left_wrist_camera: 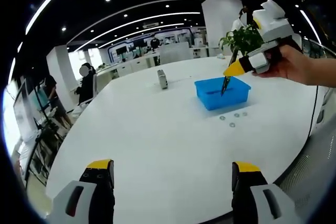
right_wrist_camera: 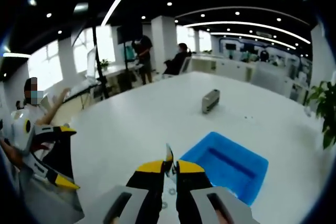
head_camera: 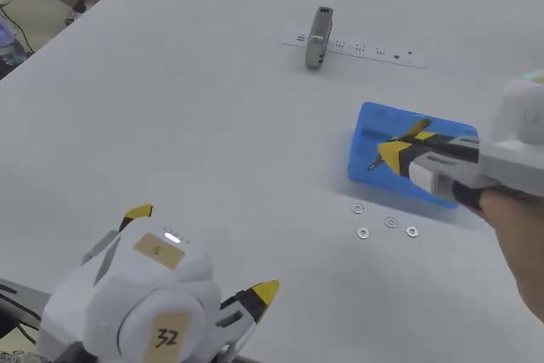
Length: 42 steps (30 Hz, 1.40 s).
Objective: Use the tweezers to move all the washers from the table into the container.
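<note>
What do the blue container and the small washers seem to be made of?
Blue rectangular container: probably plastic, matte; uniform bright colour, rounded corners. Small ring-shaped washers: probably metal, shiny; silvery-grey glint, though too small to be sure.

Broad bare table (head_camera: pixel 187 125) lies open left of the container (head_camera: pixel 382 121); a grey box (head_camera: pixel 319 37) stands beyond it.

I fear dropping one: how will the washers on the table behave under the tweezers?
The washers look thin, flat and shiny, so probably light and slippery. Lying flat on the table, one may slide when the tweezers push it.
</note>
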Each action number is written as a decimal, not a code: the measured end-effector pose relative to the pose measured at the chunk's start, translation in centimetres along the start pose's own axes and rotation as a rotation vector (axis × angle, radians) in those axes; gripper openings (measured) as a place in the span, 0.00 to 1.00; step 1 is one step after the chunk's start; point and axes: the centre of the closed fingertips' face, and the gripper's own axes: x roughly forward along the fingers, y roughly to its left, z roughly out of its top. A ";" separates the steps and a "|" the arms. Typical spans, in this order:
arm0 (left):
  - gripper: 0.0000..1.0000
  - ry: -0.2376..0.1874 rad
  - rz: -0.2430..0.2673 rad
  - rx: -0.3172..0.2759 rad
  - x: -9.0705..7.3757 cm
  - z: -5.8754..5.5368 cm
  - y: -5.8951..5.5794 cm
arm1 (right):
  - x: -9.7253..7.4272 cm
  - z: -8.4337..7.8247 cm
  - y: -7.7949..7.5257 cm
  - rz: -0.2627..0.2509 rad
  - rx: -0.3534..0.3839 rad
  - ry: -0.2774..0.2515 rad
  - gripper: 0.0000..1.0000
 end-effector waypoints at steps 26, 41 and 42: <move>0.94 0.011 0.003 0.011 0.0 -0.2 0.0 | 1.3 -5.7 1.1 0.010 0.068 0.120 0.04; 0.93 0.014 0.003 0.013 0.1 -0.3 0.0 | 0.8 -6.4 1.2 0.004 0.014 0.153 0.04; 0.93 0.013 0.003 0.013 0.1 -0.3 0.1 | 0.7 -6.3 1.1 0.001 0.008 0.153 0.04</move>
